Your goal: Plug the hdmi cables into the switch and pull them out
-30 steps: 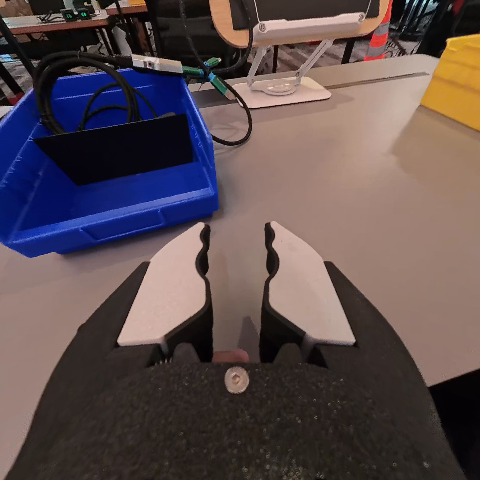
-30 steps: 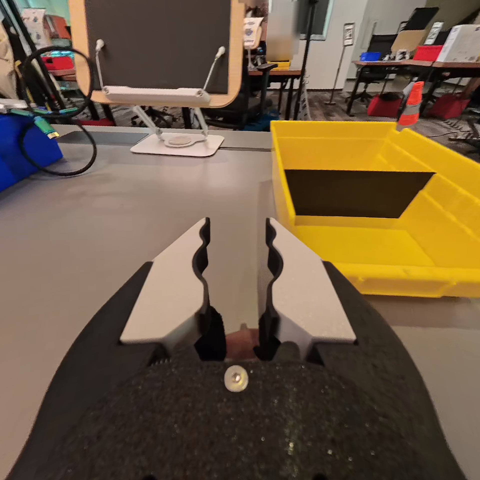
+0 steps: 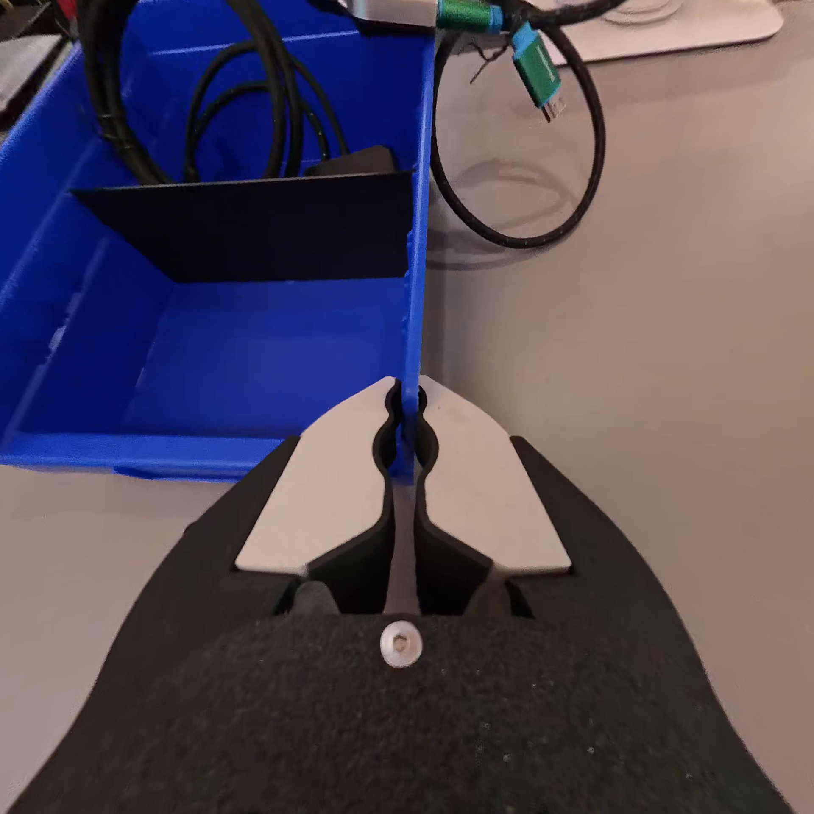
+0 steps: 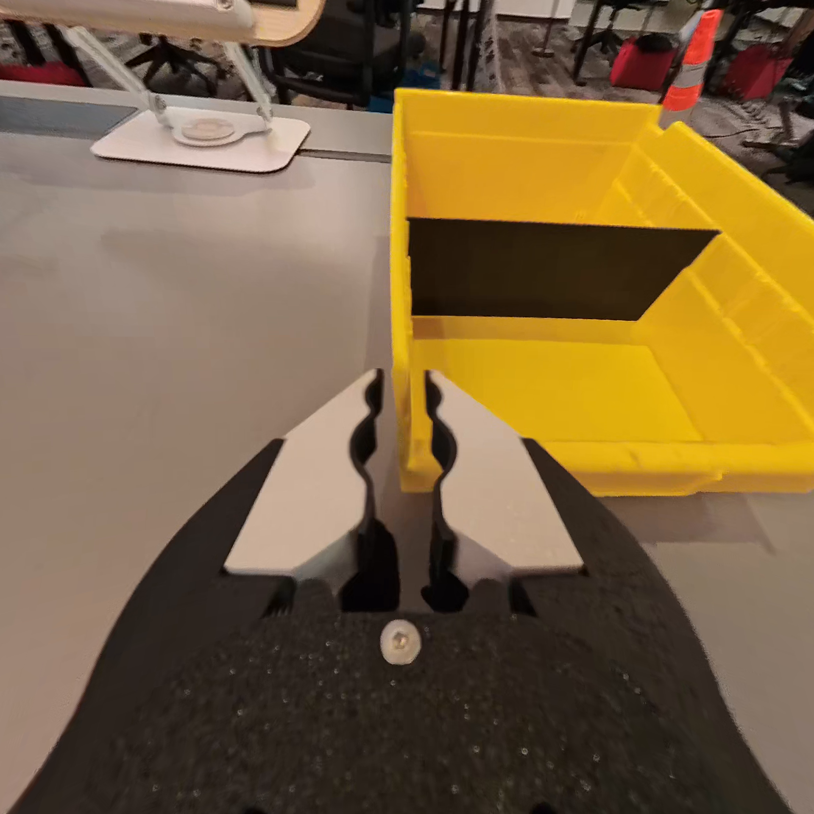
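Both claws have been moved forward onto bin walls since a second ago. At frame centre, the left claw (image 3: 407, 396) is pinched on the right wall of the blue bin (image 3: 418, 220); the right claw (image 4: 403, 387) is spread narrowly astride the yellow bin (image 4: 398, 264) wall. Black hdmi cables (image 3: 282, 88) are coiled in the blue bin's rear compartment, upper left; a green plug (image 3: 537, 75) hangs upper right beside the silver switch (image 3: 396, 6). Cables are judged limp and light, best taken by the stiff plug. No writing is legible.
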